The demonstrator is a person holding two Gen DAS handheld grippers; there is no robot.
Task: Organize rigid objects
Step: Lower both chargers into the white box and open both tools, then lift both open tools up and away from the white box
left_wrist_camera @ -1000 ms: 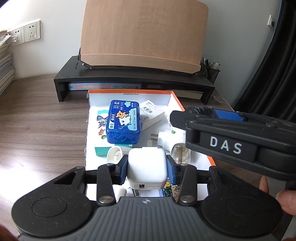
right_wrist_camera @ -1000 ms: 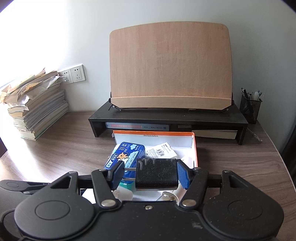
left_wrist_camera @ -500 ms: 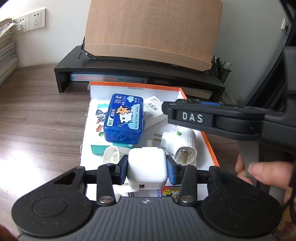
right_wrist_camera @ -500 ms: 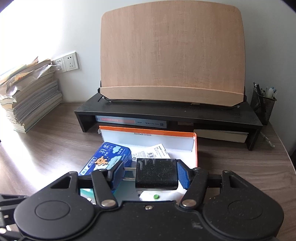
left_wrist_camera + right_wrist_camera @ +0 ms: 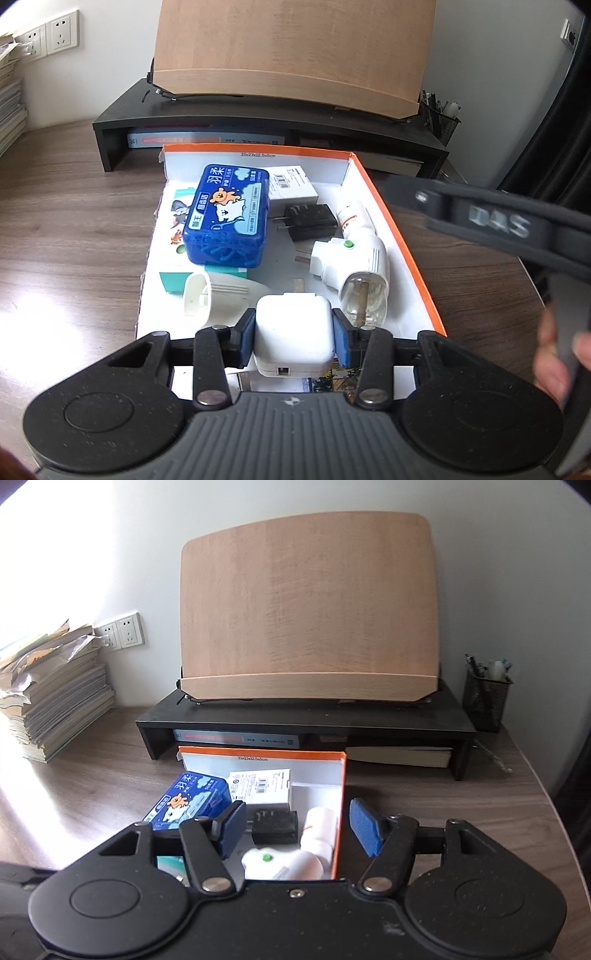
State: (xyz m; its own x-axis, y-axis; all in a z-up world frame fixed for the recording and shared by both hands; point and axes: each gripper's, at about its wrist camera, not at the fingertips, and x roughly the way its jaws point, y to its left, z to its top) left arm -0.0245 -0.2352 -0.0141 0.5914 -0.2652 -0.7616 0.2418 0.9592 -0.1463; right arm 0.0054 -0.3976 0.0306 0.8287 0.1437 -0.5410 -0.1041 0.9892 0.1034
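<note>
Left gripper (image 5: pixel 293 338) is clamped on the white charger (image 5: pixel 291 332), hanging over the near end of the box (image 5: pixel 402 240). Looks light, hard and slick, so flat sides are the spot. Right gripper (image 5: pixel 299 830) is opening, nothing between its pads.

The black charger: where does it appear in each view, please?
Left wrist view: black charger lies mid-box, right of the blue case.
Right wrist view: black charger sits low centre, between the open pads.
Shared landmark: the white barcode box just behind it.
</note>
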